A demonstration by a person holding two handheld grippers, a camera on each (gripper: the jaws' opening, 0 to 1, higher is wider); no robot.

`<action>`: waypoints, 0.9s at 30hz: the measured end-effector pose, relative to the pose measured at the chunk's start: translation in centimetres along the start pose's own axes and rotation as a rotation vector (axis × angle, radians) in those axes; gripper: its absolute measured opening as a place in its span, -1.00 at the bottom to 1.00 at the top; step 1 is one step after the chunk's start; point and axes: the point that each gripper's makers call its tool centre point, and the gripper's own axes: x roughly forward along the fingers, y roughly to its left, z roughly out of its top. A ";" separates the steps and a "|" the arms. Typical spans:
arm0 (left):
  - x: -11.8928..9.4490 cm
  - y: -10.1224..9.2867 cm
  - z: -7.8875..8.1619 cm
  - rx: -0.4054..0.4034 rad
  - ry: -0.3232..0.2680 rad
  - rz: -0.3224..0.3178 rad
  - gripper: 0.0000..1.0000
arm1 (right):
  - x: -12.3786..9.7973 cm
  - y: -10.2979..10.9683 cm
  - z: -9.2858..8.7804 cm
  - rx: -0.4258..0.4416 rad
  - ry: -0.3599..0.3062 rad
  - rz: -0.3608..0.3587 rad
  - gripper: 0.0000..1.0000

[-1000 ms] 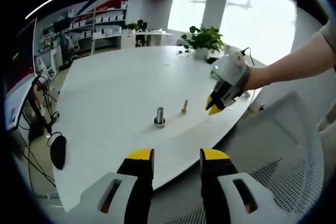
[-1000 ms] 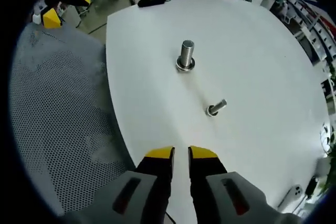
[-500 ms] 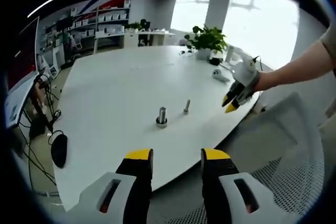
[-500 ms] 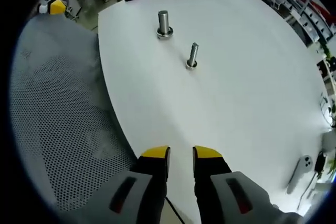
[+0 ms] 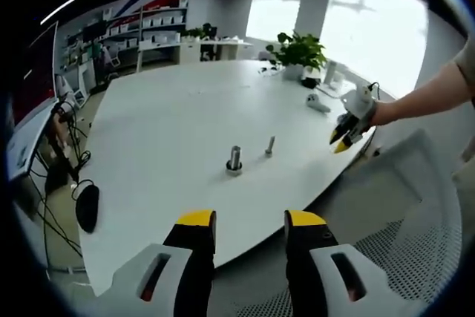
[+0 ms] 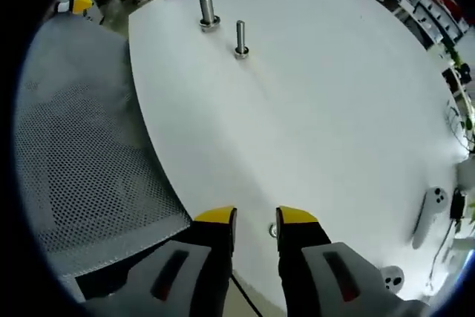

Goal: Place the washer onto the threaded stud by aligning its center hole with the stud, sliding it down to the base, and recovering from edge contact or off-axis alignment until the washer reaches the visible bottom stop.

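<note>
Looking at the larger threaded stud (image 6: 207, 12), we are seeing what looks like a washer (image 5: 234, 171) already sitting at its base, beside a thinner stud (image 6: 241, 38) on the white table (image 6: 312, 94), so we are judging the placement done or nearly so. Our left gripper (image 5: 251, 229) is hanging off the table edge, jaws apart and empty; our right gripper (image 6: 256, 220) is likewise parted around nothing. Compared with a second ago, both grippers are retreating and the studs are looking farther away.
</note>
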 end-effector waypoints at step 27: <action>-0.1 1.1 -0.1 -0.024 0.005 0.048 -0.30 | 1.8 -0.7 -2.1 0.012 -0.028 0.046 -0.50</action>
